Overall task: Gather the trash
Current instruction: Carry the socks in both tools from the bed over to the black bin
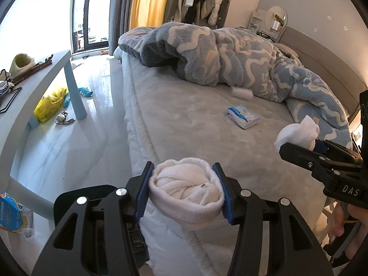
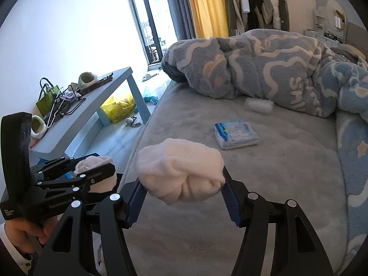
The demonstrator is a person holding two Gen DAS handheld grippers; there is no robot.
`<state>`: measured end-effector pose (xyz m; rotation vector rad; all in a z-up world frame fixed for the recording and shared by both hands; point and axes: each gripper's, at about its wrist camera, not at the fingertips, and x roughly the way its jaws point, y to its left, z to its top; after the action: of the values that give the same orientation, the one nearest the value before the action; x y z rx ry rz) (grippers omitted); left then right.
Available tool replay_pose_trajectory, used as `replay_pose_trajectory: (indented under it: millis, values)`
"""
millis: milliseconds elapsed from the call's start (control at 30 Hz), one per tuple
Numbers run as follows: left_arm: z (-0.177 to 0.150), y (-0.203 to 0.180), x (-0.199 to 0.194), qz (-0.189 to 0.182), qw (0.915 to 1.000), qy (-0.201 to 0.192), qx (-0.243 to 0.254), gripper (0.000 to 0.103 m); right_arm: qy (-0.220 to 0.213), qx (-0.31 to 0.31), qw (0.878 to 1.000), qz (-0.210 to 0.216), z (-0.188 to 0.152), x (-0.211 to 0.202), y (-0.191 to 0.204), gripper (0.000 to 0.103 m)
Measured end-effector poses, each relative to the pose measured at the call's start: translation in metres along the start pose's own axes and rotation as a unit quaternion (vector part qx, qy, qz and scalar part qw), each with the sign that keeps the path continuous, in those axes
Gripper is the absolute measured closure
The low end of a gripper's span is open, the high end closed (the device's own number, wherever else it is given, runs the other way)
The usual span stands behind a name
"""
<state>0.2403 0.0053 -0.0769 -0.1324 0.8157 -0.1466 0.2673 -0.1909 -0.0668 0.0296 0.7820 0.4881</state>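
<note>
My left gripper (image 1: 185, 185) is shut on a rolled white sock bundle (image 1: 186, 191), its blue pads pressing both sides, above the near edge of the grey bed (image 1: 184, 126). My right gripper (image 2: 181, 189) is shut on a second white sock bundle (image 2: 179, 172), also held over the bed. In the left wrist view the right gripper (image 1: 299, 143) shows at the right with its sock bundle (image 1: 297, 133). In the right wrist view the left gripper (image 2: 96, 172) shows at lower left. On the bed lie a blue-white tissue pack (image 2: 235, 134) and a crumpled white wad (image 2: 258, 105).
A blue patterned blanket (image 1: 230, 57) is heaped across the far side of the bed. A light blue low table (image 2: 96, 105) with slippers, a green bag and a wire rack stands left. Under it lie a yellow plastic bag (image 1: 49, 105) and small items on the floor.
</note>
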Motion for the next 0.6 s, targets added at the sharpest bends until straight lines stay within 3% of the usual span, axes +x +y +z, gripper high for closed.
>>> replay_pose_trajectory:
  millis: [600]
  values:
    - [-0.014, 0.065, -0.009, 0.033, 0.9993, 0.017, -0.009, 0.049, 0.000, -0.029, 0.999, 0.024, 0.017, 0.025, 0.056, 0.041]
